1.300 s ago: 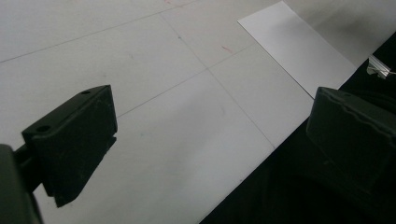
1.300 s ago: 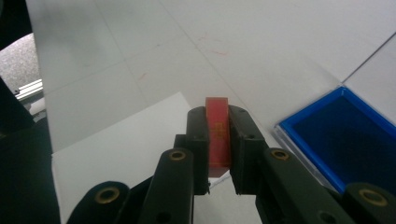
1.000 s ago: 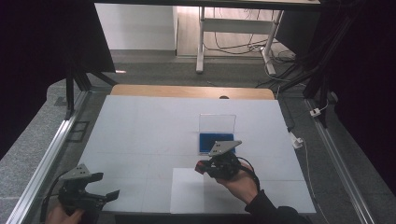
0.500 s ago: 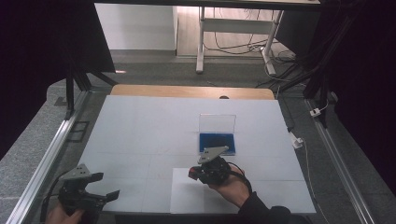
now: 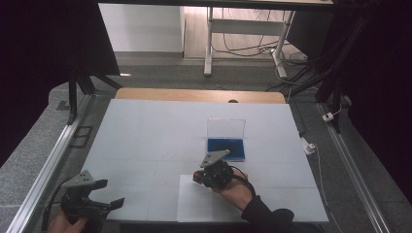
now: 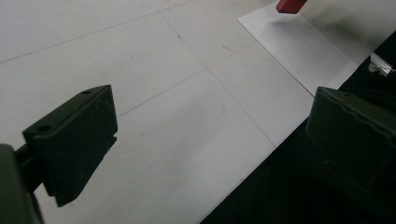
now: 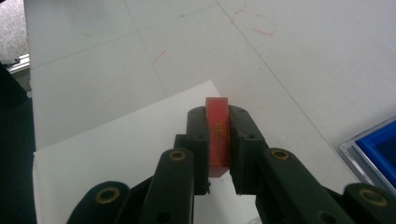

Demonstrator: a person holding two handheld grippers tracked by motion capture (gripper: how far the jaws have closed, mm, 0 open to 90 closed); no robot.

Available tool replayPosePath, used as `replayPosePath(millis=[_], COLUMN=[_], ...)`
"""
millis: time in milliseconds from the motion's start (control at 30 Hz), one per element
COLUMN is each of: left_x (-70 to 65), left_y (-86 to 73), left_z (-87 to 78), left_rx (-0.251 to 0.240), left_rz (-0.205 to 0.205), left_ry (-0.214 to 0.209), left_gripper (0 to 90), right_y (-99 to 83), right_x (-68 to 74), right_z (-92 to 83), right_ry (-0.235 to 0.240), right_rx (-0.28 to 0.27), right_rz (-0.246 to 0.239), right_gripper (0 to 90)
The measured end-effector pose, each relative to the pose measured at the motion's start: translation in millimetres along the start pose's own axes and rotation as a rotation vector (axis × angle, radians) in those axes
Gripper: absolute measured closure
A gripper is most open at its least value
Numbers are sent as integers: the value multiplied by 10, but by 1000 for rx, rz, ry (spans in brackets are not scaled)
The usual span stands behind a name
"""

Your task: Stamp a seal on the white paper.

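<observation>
A small red block [image 7: 217, 133] with faint print sits clamped between the jaws of my right gripper [image 7: 217, 122]. In the high view that right gripper [image 5: 201, 177] hovers over the far left corner of a white paper sheet [image 5: 194, 206] near the table's front edge, and the red block [image 5: 197, 176] peeks out at its tip. The same red block [image 6: 290, 5] appears at the top of the left gripper view, above the paper sheet [image 6: 303, 49]. My left gripper [image 5: 104, 194] is at the table's front left corner, jaws wide apart with nothing between them.
A blue tray with a clear upright lid [image 5: 226, 145] stands behind the right gripper; its corner [image 7: 373, 144] shows at the right of the right gripper view. The white tabletop [image 5: 155, 136] has faint seams and red marks. Metal rails run along both sides.
My right gripper has drawn back from the blue tray toward the front and left, carrying the red block over the paper. The left gripper has stayed put.
</observation>
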State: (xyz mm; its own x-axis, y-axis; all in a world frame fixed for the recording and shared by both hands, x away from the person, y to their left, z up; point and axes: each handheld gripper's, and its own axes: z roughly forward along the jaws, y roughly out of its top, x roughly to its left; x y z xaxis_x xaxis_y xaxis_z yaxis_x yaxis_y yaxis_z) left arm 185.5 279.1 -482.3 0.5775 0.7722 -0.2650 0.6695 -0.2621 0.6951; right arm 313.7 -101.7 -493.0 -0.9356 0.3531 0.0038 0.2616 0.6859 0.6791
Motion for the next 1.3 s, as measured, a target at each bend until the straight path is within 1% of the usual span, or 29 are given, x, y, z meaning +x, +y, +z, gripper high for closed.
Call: replayPosePath(millis=[100, 267, 333, 500, 533, 633, 833, 900, 967, 1000, 1033, 1133, 1167, 1233, 1300], left_x=[0, 0, 0, -1, -4, -10, -9, -10, -9, -9, -9, -8, -7, -4, -6], left_y=[0, 0, 0, 4, 4, 6, 9, 10, 11, 11, 11, 10, 10, 10, 10], left_z=[-1, -1, 0, 5, 7, 10, 15, 15, 16, 16, 16, 15, 15, 15, 14], left_rx=[0, 0, 0, 5, 5, 8, 10, 10, 11, 11, 11, 10, 9, 9, 9], left_rz=[-1, 0, 0, 4, 5, 3, 3, 3, 6, 6, 6, 2, 2, 3, 1], left_ry=[0, 0, 0, 2, 4, 4, 5, 6, 6, 6, 6, 5, 5, 4, 4], left_gripper=[23, 23, 23, 25, 25, 25, 26, 26, 26, 26, 27, 27, 27, 27, 27], right_y=[-2, -20, -28, -37, -44, -46, -41, -37, -30, -26, -30, -53, -59, -69, -78], right_x=[-3, -13, -16, -4, -3, 14, 85, 120, 143, 159, 145, 57, 36, -6, -39], right_z=[41, 100, 120, 129, 132, 135, 142, 144, 147, 146, 148, 146, 143, 144, 145], right_ry=[-7, -5, -6, -10, -13, -21, -59, -73, -87, -99, -87, -45, -29, -8, 13], right_rx=[19, 31, 53, 55, 50, 51, 56, 61, 68, 77, 68, 46, 43, 35, 26], right_rz=[-6, -7, -10, -8, -19, -22, -55, -72, -98, -93, -88, -31, -5, 13, 45], right_gripper=[793, 794, 795, 800, 801, 802, 803, 803, 803, 802, 803, 803, 803, 803, 804])
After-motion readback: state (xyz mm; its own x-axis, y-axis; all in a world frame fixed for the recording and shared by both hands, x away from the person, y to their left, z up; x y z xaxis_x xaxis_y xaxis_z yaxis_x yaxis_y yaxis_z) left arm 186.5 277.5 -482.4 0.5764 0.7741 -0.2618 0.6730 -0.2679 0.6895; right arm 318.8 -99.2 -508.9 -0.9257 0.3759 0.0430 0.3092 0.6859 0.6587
